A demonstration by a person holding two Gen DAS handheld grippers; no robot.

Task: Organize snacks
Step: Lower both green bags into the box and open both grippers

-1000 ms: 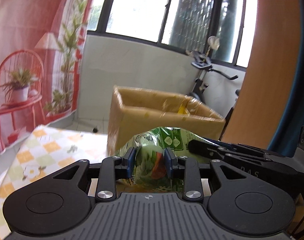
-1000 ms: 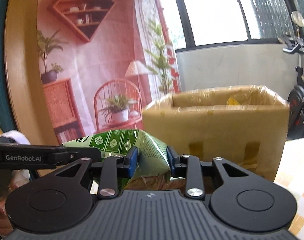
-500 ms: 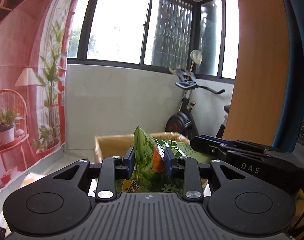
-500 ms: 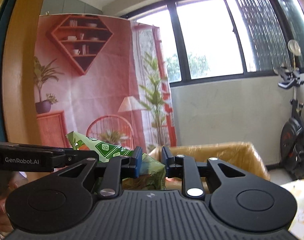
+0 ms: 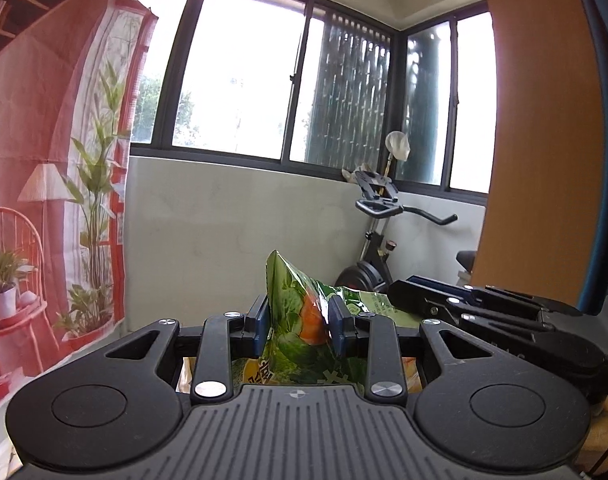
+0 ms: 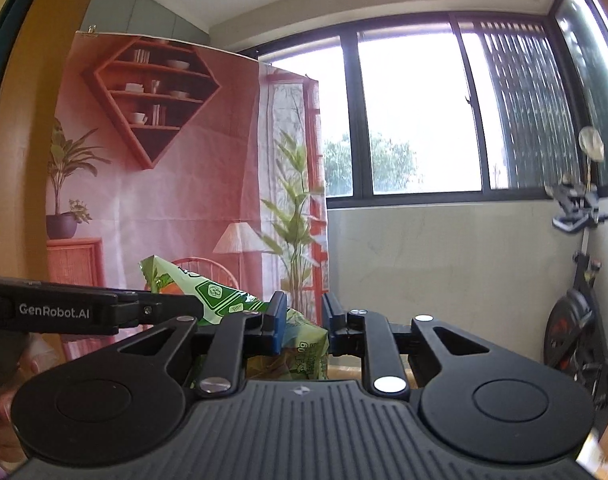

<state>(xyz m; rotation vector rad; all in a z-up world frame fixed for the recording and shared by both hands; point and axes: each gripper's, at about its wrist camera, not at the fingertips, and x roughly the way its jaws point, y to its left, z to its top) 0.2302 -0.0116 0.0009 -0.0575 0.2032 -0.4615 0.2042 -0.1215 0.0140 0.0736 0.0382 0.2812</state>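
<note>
A green snack bag (image 5: 304, 316) with vegetable print is held up in the air between both grippers. My left gripper (image 5: 299, 322) is shut on one end of the bag. My right gripper (image 6: 302, 322) is shut on the other end of the same bag (image 6: 304, 344); the bag's corner fills only part of the gap between its blue pads. In the left wrist view the right gripper's fingers (image 5: 463, 308) reach in from the right. In the right wrist view the left gripper (image 6: 104, 312) reaches in from the left. The cardboard box is almost hidden below the grippers.
An exercise bike (image 5: 379, 232) stands at the back right by the low white wall (image 5: 232, 216) under the windows. A red printed backdrop (image 6: 164, 184) hangs at the left. A wooden panel (image 5: 539, 140) stands close on the right.
Both grippers have lifted the bag upward together. The cardboard box has dropped out of sight below the grippers, and the checkered cloth no longer shows.
</note>
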